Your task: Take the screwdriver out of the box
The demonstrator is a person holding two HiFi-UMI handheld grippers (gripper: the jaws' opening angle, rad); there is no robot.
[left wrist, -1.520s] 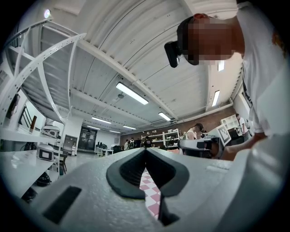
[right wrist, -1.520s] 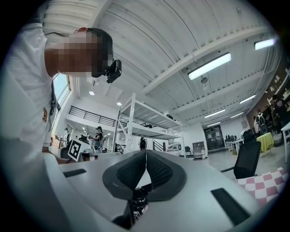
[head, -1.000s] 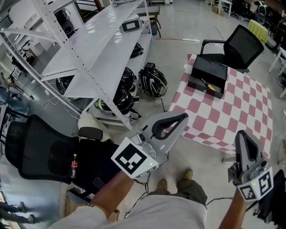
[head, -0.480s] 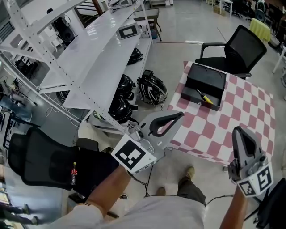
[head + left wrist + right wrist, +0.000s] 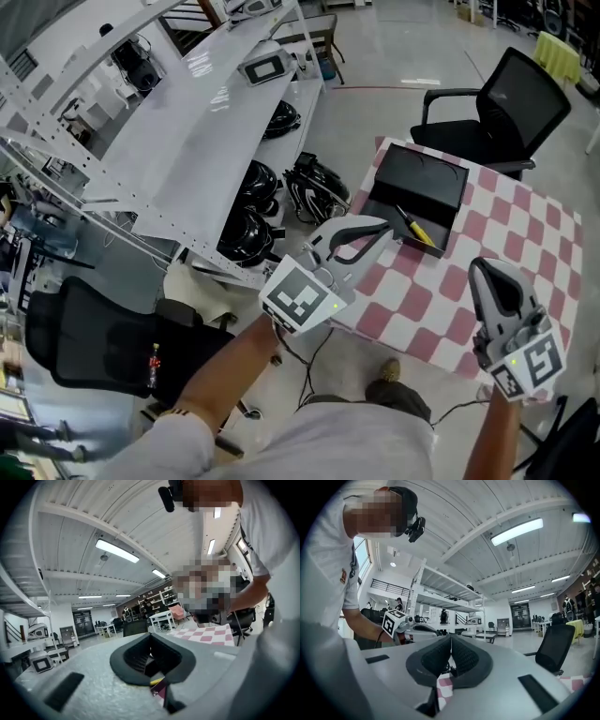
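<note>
Closer than a second ago, the left gripper (image 5: 380, 226) and right gripper (image 5: 487, 270) near the black box (image 5: 422, 178) at centre right, both clenched and empty. Its screwdriver (image 5: 414, 228) lies inside, along the box's lower edge. This looks like the approach; next, one gripper's jaws must part over the handle.

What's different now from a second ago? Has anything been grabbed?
The person walked toward the red-and-white checkered table. The left gripper now hovers near the open black box, the right gripper at the table's near edge. Nothing was grabbed or let go. Both jaws stay shut and empty; the yellow-handled screwdriver stays in the box.
</note>
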